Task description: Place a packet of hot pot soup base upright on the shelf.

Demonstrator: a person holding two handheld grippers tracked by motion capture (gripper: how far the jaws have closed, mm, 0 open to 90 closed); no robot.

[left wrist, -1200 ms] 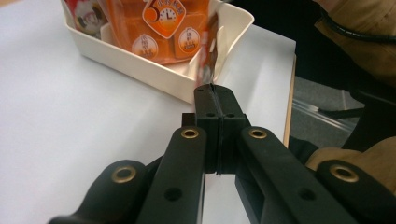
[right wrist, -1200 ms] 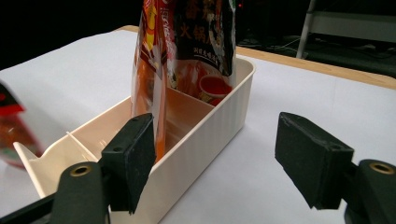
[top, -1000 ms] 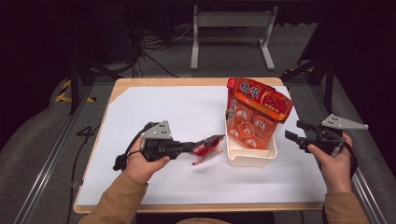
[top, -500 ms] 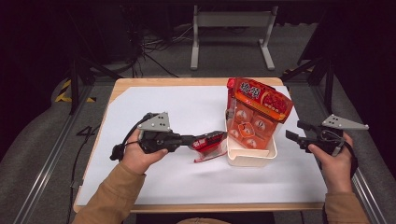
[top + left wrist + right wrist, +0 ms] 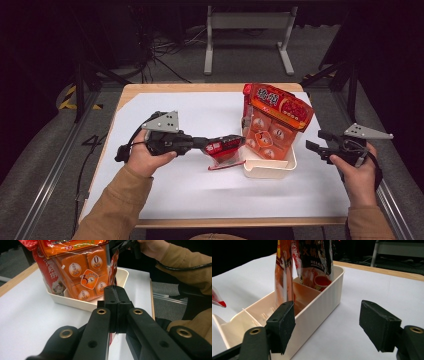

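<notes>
1. At the left of the high view, the left gripper [image 5: 202,144] reaches level across the white table [image 5: 165,195] toward the middle, its cable looping back past the hand. Its jaws are clamped tight on the edge of a small red packet [image 5: 226,147]; in the left gripper view the pads meet with only the thin film of the red packet [image 5: 113,267] pinched between them. Gripping the seam rather than the belly probably lets the pouch hang flat and slim, ready to slip into a narrow slot.

2. The red packet sits just off the table surface, right beside the near left corner of the cream bin [image 5: 270,167], not yet over its rim. That placement suggests the packet is about to be carried up and over the wall into the bin.

3. The cream bin stands right of centre and already holds a large orange snack bag [image 5: 275,117] upright, leaning against the far end. Standing it on edge leaves the nearer divided compartments free; the right gripper view shows a divider and an empty front section of the cream bin [image 5: 317,307].

4. At the right, the right gripper [image 5: 320,145] hangs beside the bin with its jaws spread wide and nothing between them, apparently waiting to steady the bin or take the next item.
</notes>
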